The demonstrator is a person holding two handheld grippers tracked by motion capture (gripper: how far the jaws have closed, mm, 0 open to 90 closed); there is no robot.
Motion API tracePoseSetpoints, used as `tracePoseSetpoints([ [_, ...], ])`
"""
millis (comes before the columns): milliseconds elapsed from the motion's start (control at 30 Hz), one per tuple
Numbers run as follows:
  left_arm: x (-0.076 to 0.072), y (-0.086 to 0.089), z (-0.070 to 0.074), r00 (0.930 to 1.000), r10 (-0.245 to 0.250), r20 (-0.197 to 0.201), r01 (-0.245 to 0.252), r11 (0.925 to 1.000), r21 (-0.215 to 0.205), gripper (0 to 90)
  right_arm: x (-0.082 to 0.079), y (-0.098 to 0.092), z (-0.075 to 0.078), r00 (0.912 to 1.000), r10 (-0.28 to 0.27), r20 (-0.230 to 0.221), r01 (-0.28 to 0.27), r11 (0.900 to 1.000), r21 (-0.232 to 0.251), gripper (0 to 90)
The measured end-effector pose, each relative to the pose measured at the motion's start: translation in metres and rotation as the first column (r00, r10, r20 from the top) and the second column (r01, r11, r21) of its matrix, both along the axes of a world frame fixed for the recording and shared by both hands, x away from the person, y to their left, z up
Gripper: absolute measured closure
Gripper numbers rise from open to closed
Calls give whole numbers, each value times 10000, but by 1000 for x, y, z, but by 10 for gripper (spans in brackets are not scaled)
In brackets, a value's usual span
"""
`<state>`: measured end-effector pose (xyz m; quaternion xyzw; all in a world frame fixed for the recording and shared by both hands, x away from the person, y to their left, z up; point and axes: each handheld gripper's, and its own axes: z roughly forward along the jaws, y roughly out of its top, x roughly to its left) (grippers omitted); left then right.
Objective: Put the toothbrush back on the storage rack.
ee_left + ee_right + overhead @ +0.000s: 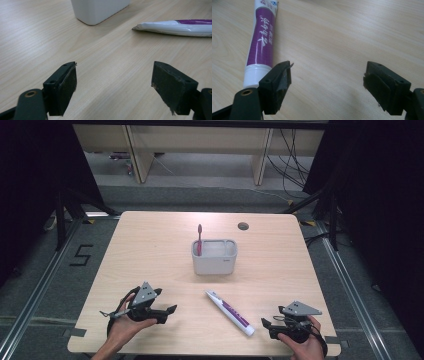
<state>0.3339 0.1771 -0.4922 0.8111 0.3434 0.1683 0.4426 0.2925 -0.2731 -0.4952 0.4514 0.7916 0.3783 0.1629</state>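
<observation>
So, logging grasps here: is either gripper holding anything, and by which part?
Nothing is held. The left gripper and right gripper are open over bare table; the white-and-purple toothpaste tube lies untouched.

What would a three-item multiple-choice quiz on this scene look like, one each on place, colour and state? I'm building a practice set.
1. The toothpaste tube lies:
A. inside the holder
B. on the table between the grippers
C. on the floor

2. The toothbrush is:
A. pink-red
B. green
C. blue

3. The jaws of the left gripper and right gripper are:
A. both shut
B. one shut
C. both open

Answers: B, it lies flat on the table; A, it stands pink-red in the grey holder; C, wide gaps show, holding nothing.
</observation>
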Motion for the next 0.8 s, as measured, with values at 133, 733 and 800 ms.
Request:
tracePoseSetpoints([
  [133, -6, 2, 0, 10000, 47, -58, -47, 9999, 101, 200, 2, -2, -1, 9995, 287, 149, -287, 9996, -32, 226],
  [733, -26, 3, -10, 9999, -18, -157, 24, 9990, 442, 200, -1, -2, 0, 10000, -5, 13, 5, 9999, 128, 226],
  [800, -29, 2, -11, 9999, -73, -152, 79, 9992, 396, 200, -1, -3, 0, 9998, 85, 154, -86, 10000, 31, 226],
])
